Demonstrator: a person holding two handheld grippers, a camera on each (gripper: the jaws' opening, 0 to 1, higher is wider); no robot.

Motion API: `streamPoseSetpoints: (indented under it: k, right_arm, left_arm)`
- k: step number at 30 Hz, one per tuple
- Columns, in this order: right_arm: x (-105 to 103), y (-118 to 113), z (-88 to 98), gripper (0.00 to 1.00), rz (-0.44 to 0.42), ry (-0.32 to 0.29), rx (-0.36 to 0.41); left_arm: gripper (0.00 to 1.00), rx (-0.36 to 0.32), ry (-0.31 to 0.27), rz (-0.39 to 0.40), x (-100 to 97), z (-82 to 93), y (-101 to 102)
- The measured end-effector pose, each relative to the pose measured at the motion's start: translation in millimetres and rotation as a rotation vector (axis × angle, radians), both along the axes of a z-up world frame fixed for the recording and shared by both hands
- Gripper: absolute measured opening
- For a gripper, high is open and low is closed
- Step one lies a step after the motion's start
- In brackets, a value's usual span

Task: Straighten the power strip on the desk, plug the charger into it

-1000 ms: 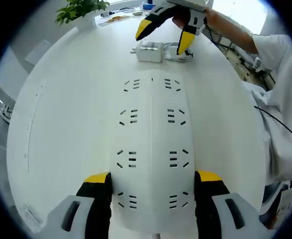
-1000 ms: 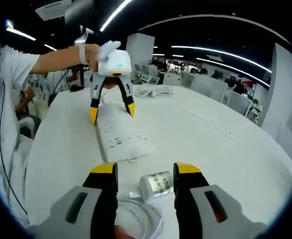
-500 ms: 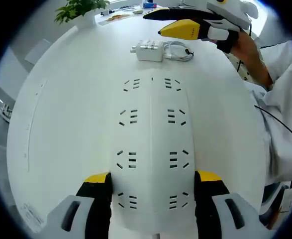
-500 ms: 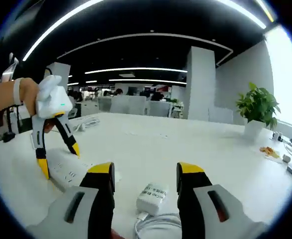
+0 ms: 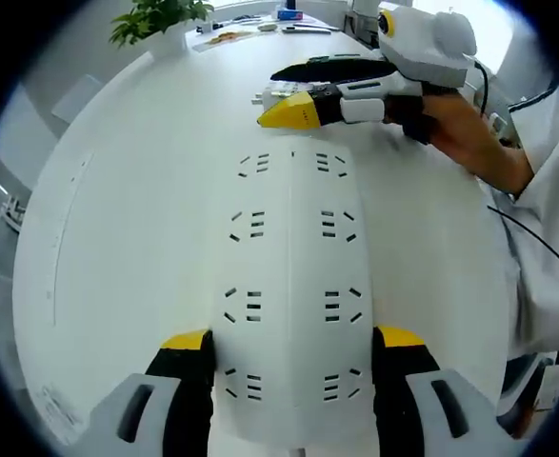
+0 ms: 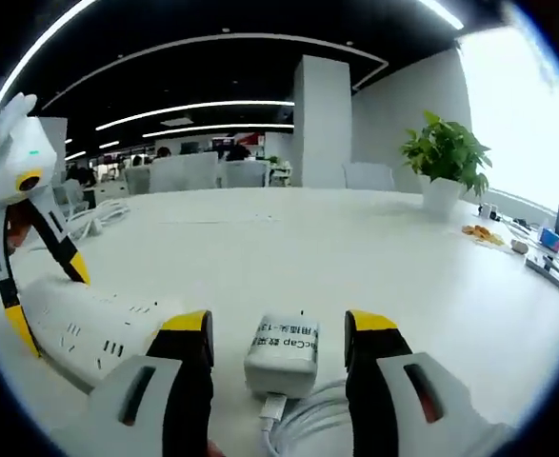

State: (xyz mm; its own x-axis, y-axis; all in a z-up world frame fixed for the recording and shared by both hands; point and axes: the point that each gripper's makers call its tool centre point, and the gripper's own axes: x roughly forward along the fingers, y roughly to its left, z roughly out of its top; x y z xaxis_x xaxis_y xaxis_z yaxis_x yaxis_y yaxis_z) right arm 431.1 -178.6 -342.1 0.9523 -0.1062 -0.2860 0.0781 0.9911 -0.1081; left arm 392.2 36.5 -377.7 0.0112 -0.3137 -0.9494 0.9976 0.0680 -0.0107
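Observation:
The white power strip [image 5: 290, 286] lies lengthwise on the white desk [image 5: 136, 190], and my left gripper [image 5: 293, 338] is shut on its near end, one yellow-tipped jaw pressed against each long side. In the right gripper view the left gripper [image 6: 46, 300] straddles the strip [image 6: 89, 328] at the left. The white charger block [image 6: 284, 352] lies flat between the jaws of my right gripper [image 6: 277, 324], which is open with a gap on both sides. Its coiled white cable [image 6: 308, 424] sits just behind it. In the left gripper view the right gripper [image 5: 284, 93] covers most of the charger [image 5: 269, 93].
A potted plant [image 6: 446, 157] stands at the far desk edge, with small items [image 6: 546, 267] near it. A person's hand and white sleeve [image 5: 546, 190] reach in along the desk's right side. Chairs and further desks fill the room behind.
The right gripper has swung round and come down over the charger, so its jaws now sit on either side of it. The left gripper and the strip have stayed put.

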Motion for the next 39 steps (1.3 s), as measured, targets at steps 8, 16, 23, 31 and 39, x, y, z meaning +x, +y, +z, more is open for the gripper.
streamPoseSetpoints:
  k: [8,16,23,31,39]
  right_arm:
    - [1.2,-4.6,-5.0,0.54,-0.032,0.026,0.002]
    - [1.6,-6.7,-9.4,0.51,-0.047,0.047,0.019]
    - [0.3,-5.9,-10.4,0.41,-0.025,0.046,0.000]
    - [-1.8,-1.1,-10.3,0.33,-0.001,0.047,-0.009]
    - [-5.5,0.6,-10.6,0.32,0.087,0.046,-0.001]
  left_arm:
    - [0.68,-0.019,0.000,0.006,0.3,0.0,-0.2]
    - [0.68,-0.017,0.000,0.005,0.6,0.2,0.2]
    - [0.68,-0.016,0.000,0.005,0.0,0.1,0.3]
    - [0.68,-0.023,0.000,0.007,-0.5,0.2,0.3]
    - [0.68,-0.027,0.001,0.010,-0.1,0.6,0.6]
